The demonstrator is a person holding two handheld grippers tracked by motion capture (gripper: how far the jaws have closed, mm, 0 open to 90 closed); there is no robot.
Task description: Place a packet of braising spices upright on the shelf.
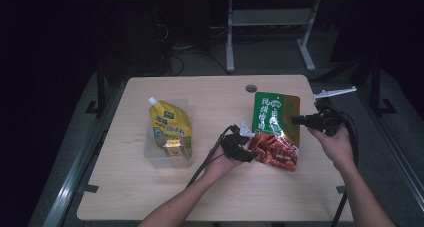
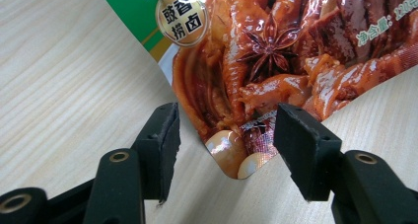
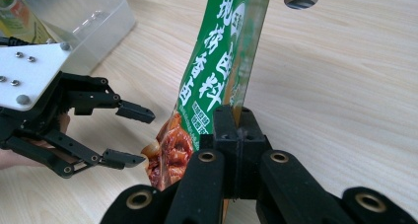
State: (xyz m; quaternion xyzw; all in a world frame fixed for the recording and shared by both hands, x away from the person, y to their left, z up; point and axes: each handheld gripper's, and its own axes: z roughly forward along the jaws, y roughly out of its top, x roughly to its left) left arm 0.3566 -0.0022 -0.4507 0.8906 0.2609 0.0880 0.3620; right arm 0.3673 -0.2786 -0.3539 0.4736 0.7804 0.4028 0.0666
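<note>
A snack packet, green at the top and red with a picture of braised meat below, is tilted up off the wooden table. My right gripper is shut on its right edge; in the right gripper view the jaws pinch the thin packet edge-on. My left gripper sits at the packet's lower left corner. In the left gripper view the jaws stand open with the packet's corner between them, and the left pad is clear of it.
A yellow spouted pouch lies in a clear plastic tub at the table's left. A round cable hole is near the far edge. The tub and the left gripper show in the right gripper view.
</note>
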